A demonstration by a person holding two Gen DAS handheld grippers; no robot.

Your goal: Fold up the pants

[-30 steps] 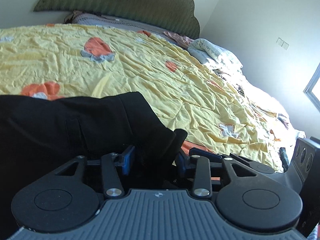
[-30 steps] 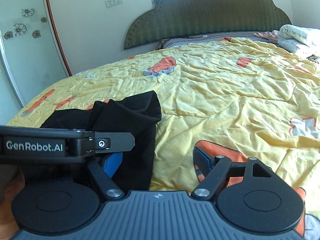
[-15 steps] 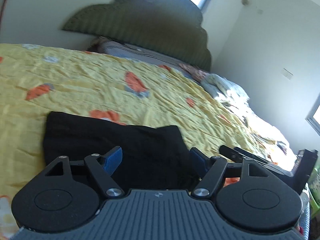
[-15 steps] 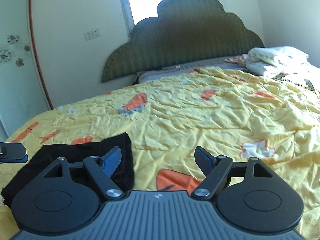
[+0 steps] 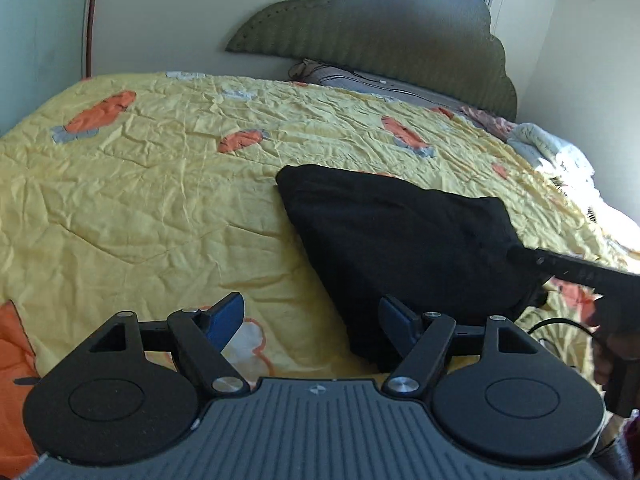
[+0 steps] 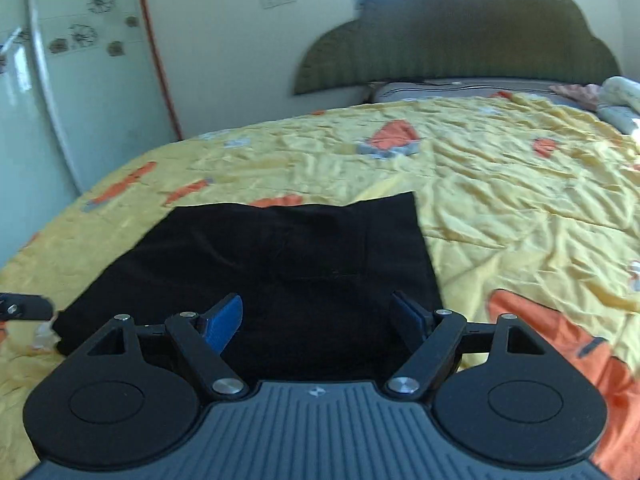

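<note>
With both your left tool [image 5: 311,318] and right tool [image 6: 318,318] hanging spread and empty, the folded black cloth pants [image 6: 280,256] are lying on the wrinkled yellow carrot-print bedspread [image 6: 500,184], where a careless low pass is risking snagging and undoing the fold.

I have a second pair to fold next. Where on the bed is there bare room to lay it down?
Bare quilt lies left of the black pants, running up to the headboard. More lies right of them. The far right corner is crowded with piled bedding. Both grippers, left and right, are open near the pants.
</note>
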